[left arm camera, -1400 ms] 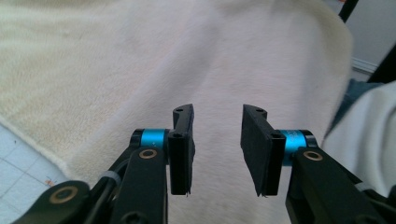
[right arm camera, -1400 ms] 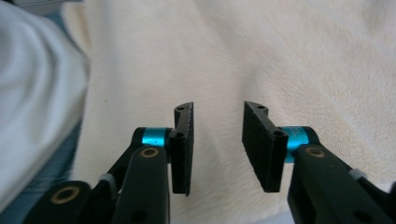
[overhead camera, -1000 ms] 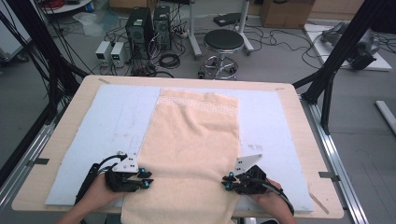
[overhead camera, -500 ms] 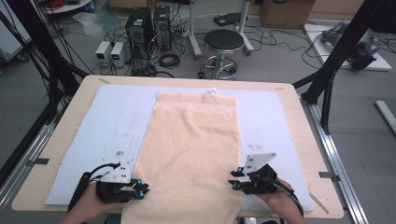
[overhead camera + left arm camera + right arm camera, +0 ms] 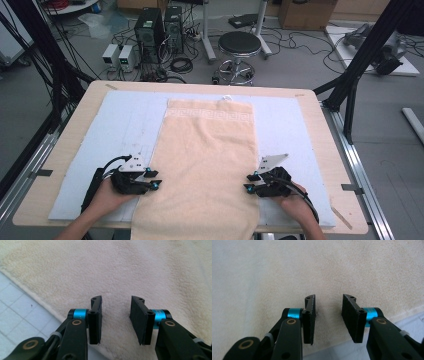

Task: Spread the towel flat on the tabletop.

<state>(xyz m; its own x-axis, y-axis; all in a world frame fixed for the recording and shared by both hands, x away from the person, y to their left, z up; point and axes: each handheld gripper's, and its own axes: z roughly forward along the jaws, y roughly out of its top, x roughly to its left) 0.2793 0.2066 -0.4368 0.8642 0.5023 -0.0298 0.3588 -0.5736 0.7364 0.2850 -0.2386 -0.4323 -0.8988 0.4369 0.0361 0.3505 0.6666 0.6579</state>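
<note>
A cream towel (image 5: 207,155) lies flat down the middle of the table, its near end hanging over the front edge. My left gripper (image 5: 154,179) rests at the towel's left edge near the front. In the left gripper view its jaws (image 5: 116,307) have just been opening and stand apart over the pile, pinching nothing. My right gripper (image 5: 250,182) sits at the towel's right edge. Its jaws (image 5: 328,306) have also just been opening and hold nothing, with only towel (image 5: 312,270) beneath them.
A pale blue gridded mat (image 5: 125,125) covers the wooden table (image 5: 310,105) under the towel. Black frame posts (image 5: 350,85) stand at the table's sides. On the floor beyond are a stool (image 5: 240,45), computer boxes (image 5: 150,25) and cables.
Both grippers were shut on the towel's side edges and drew it toward the front, smoothing it. Their jaws have since opened and let go, and both hands have moved slightly forward.
</note>
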